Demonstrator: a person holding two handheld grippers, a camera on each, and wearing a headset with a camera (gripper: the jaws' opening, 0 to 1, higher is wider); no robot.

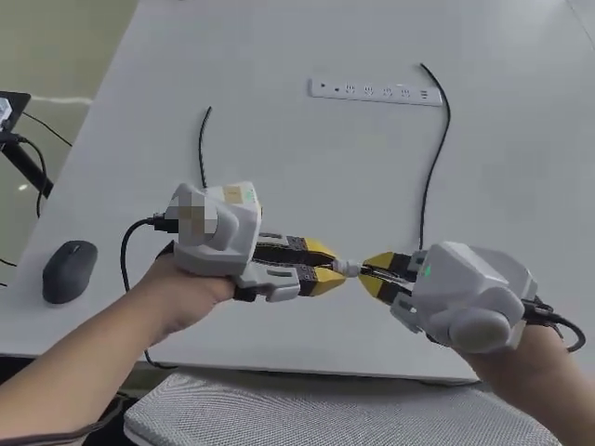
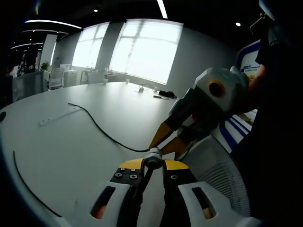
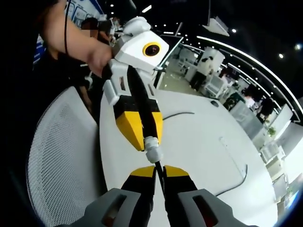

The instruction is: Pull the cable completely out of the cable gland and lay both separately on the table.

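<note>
Both grippers meet just above the near edge of the white bench (image 1: pixel 279 46). The left gripper (image 1: pixel 332 272) has its jaws clamped on the gland (image 1: pixel 347 269). The right gripper (image 1: pixel 371 267) has its jaws closed tight on the cable (image 1: pixel 428 190) just beside the gland. The cable trails across the bench toward the far edge, past the power strip (image 1: pixel 376 91). A mouse (image 1: pixel 69 269) sits by the left edge. Bright windows (image 2: pixel 142 47) line the room behind.
</note>
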